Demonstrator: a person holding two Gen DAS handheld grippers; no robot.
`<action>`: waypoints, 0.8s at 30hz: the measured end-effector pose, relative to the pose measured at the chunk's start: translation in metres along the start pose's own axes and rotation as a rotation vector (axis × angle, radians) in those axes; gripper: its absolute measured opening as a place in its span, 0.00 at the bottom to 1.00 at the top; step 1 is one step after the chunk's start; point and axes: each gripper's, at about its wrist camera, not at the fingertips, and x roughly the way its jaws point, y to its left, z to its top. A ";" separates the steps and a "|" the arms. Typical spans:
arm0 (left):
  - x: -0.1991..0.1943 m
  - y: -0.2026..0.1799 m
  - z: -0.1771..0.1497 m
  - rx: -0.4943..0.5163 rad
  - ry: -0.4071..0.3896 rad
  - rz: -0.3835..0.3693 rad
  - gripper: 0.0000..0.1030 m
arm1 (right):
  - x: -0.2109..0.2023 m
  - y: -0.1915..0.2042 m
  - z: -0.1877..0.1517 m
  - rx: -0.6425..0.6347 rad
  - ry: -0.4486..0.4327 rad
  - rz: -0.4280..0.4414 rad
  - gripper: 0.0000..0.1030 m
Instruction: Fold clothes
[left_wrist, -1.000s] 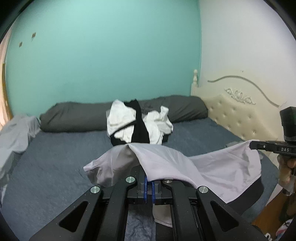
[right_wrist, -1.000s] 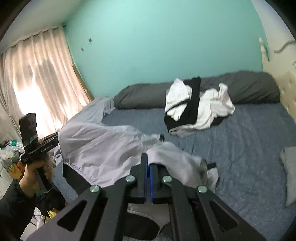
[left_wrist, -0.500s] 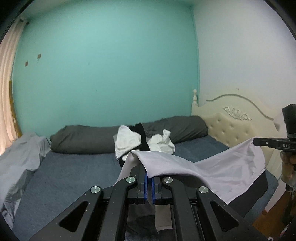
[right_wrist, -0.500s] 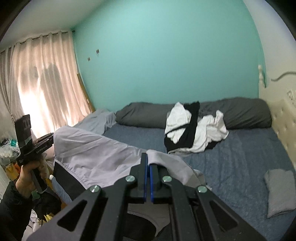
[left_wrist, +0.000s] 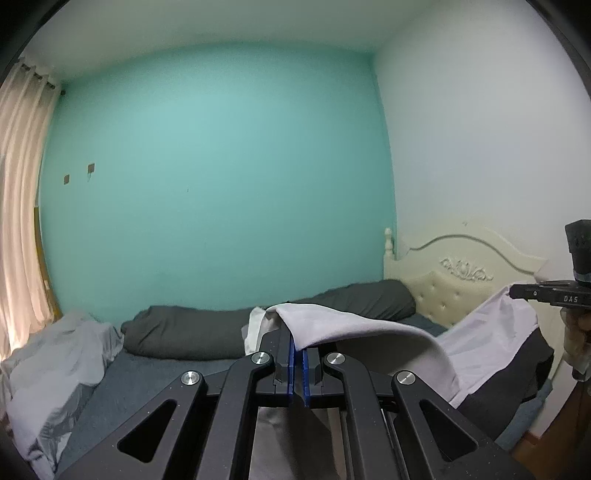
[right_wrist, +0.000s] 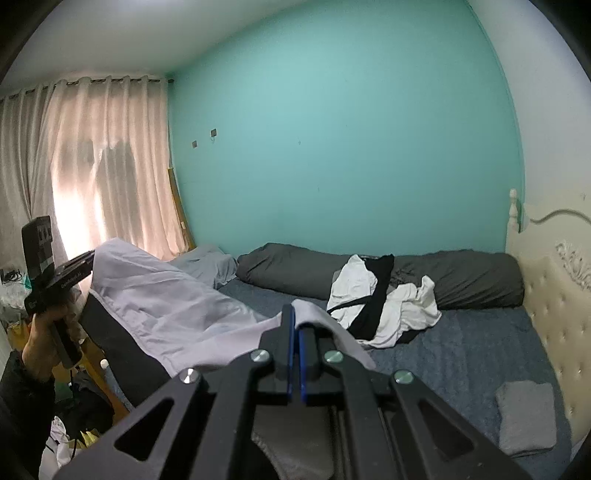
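A pale lilac-grey garment (left_wrist: 369, 328) with a dark inner side hangs stretched between my two grippers, lifted off the bed. My left gripper (left_wrist: 297, 343) is shut on one edge of it, the cloth draping over its right finger. My right gripper (right_wrist: 296, 325) is shut on the other edge of the garment (right_wrist: 166, 306), which sags to the left. The right gripper also shows at the right edge of the left wrist view, the left gripper at the left edge of the right wrist view, held by a hand (right_wrist: 40, 332).
A blue-grey bed (right_wrist: 461, 350) carries a pile of white and black clothes (right_wrist: 380, 302), a long dark bolster (right_wrist: 461, 280), a folded grey item (right_wrist: 526, 417) near the cream headboard (right_wrist: 554, 295), and a light sheet (left_wrist: 55, 362). Curtains (right_wrist: 92, 166) hang at left.
Both grippers have risen, lifting the garment off the bed; the views now show more wall and ceiling. The clothes pile is hidden behind the raised cloth in the left wrist view.
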 end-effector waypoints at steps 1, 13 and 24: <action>-0.005 0.000 0.005 0.000 -0.006 -0.001 0.02 | -0.006 0.003 0.004 -0.006 -0.005 -0.002 0.02; 0.036 0.001 -0.018 -0.014 0.093 -0.030 0.02 | 0.014 -0.015 0.003 0.008 0.019 0.019 0.01; 0.191 0.045 -0.124 -0.086 0.298 0.013 0.02 | 0.190 -0.105 -0.068 0.110 0.197 -0.014 0.02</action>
